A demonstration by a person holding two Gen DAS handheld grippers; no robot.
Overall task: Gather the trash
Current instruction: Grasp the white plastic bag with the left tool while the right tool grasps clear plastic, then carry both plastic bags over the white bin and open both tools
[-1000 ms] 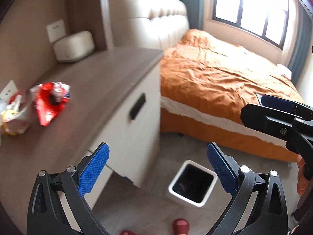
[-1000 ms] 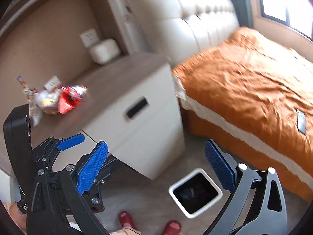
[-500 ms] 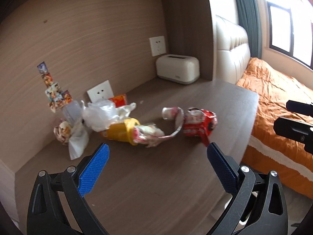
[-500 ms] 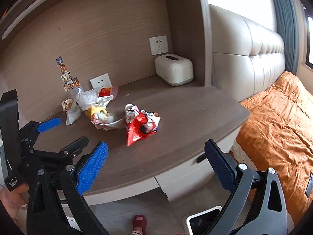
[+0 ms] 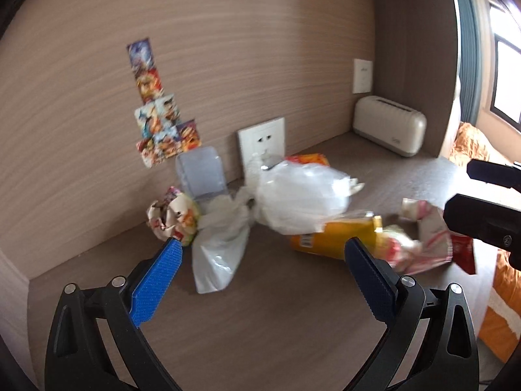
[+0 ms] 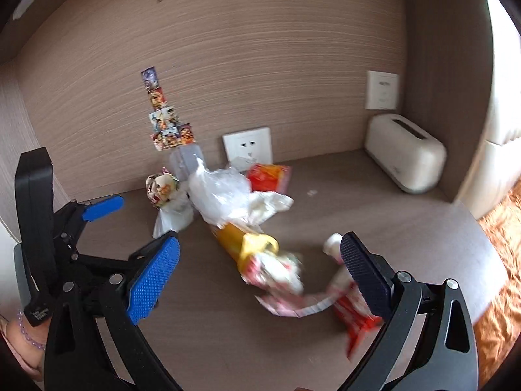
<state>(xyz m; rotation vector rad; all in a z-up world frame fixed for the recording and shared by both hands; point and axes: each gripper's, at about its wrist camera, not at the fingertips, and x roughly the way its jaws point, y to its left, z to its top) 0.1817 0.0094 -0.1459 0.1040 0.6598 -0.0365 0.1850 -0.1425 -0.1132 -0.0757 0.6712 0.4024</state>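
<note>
all the trash sits piled on the wooden desktop (image 5: 293,342) by the wall outlet (image 5: 261,145): a clear plastic bag (image 5: 299,202), a yellow snack tube (image 5: 338,238), a red wrapper (image 6: 355,312). looks light, crinkly and slippery, so i'd pinch a bunched fold. left gripper (image 5: 263,273) and right gripper (image 6: 260,262) both hover wide open, holding nothing, aimed at the pile.

1. A bedroom in a home, most likely: an orange bedspread (image 6: 503,228) shows at the right edge.
2. A padded cream headboard (image 6: 495,150) stands beside the wood-panelled nook.
3. Curtained window (image 5: 508,75); wall socket (image 6: 247,145); stickers (image 5: 156,120).
</note>
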